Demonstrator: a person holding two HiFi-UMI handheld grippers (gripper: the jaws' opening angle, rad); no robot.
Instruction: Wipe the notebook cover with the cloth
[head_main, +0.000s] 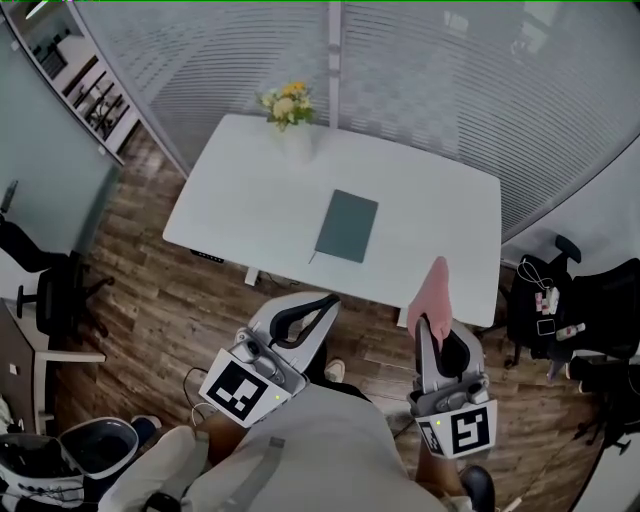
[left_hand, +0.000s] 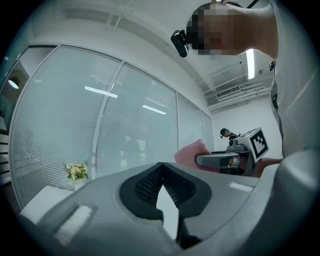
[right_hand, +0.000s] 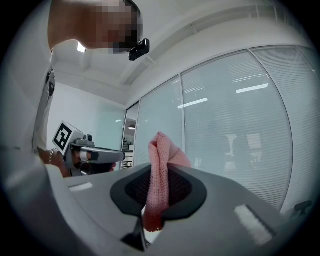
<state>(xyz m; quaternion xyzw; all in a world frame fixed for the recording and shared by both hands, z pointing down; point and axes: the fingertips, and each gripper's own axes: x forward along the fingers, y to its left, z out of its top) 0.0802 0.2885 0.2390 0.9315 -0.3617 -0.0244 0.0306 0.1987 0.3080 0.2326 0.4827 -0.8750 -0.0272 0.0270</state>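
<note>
Holding the pink cloth (head_main: 433, 288) pinched between closed jaws, the right gripper (head_main: 428, 322) hangs short of the table (head_main: 440, 190). Left gripper (head_main: 322, 303) is closed and empty. Notebook (head_main: 346, 226) lies mid-table. Approach step, I'd say; next, lower cloth flat onto cover.

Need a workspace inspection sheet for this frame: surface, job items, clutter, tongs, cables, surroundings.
Surface: white rectangular table, mostly bare.
Job's things: dark green flat notebook lies closed near the table's centre; pink knitted cloth is off the table, in the right tongs.
Clutter: yellow flowers in a pale vase at the far edge, apart from the notebook.
Grippers: left tongs shut, nothing between; right tongs shut on the cloth; both short of the table.
Cables: thin white cord on the black chair at right.
Surroundings: wood floor, ribbed glass walls, black chair at left.
</note>
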